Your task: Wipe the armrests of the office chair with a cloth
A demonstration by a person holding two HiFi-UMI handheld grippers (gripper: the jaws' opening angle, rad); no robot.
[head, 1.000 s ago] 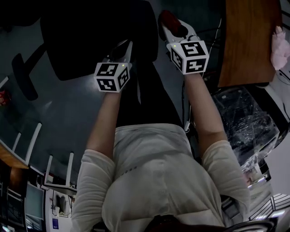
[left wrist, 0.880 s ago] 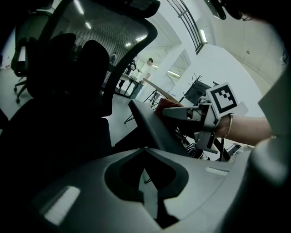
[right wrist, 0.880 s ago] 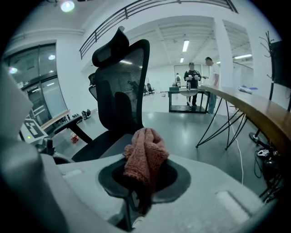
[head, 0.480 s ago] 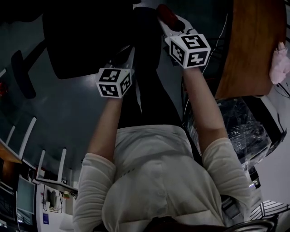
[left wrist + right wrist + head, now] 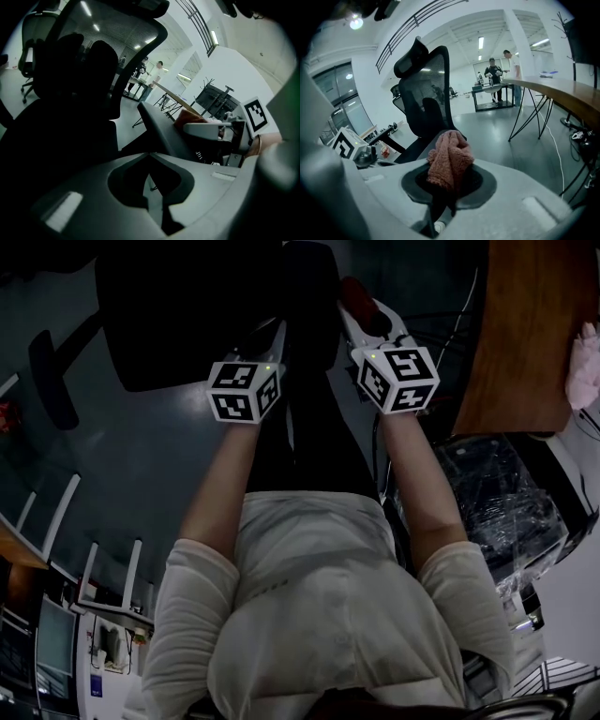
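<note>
A black office chair [image 5: 178, 315] stands ahead of me in the head view, its left armrest [image 5: 52, 381] far out and its other armrest [image 5: 314, 296] between my two grippers. My right gripper [image 5: 358, 294] is shut on a red-pink cloth [image 5: 449, 159], held just right of that armrest; the cloth [image 5: 191, 120] shows beside the grey armrest bar [image 5: 161, 129] in the left gripper view. My left gripper [image 5: 274, 338] hovers left of the armrest, jaws shut with nothing between them. Whether the cloth touches the armrest I cannot tell.
A brown desk [image 5: 525, 324] runs along the right with a pink object [image 5: 583, 362] on it. A plastic-wrapped item [image 5: 497, 502] sits below the desk. Black-legged tables and standing people [image 5: 492, 70] are far off across the grey floor.
Both grippers have shifted slightly near the armrest; the right one has come back down and toward me with the cloth still held, and the left has moved a little forward.
</note>
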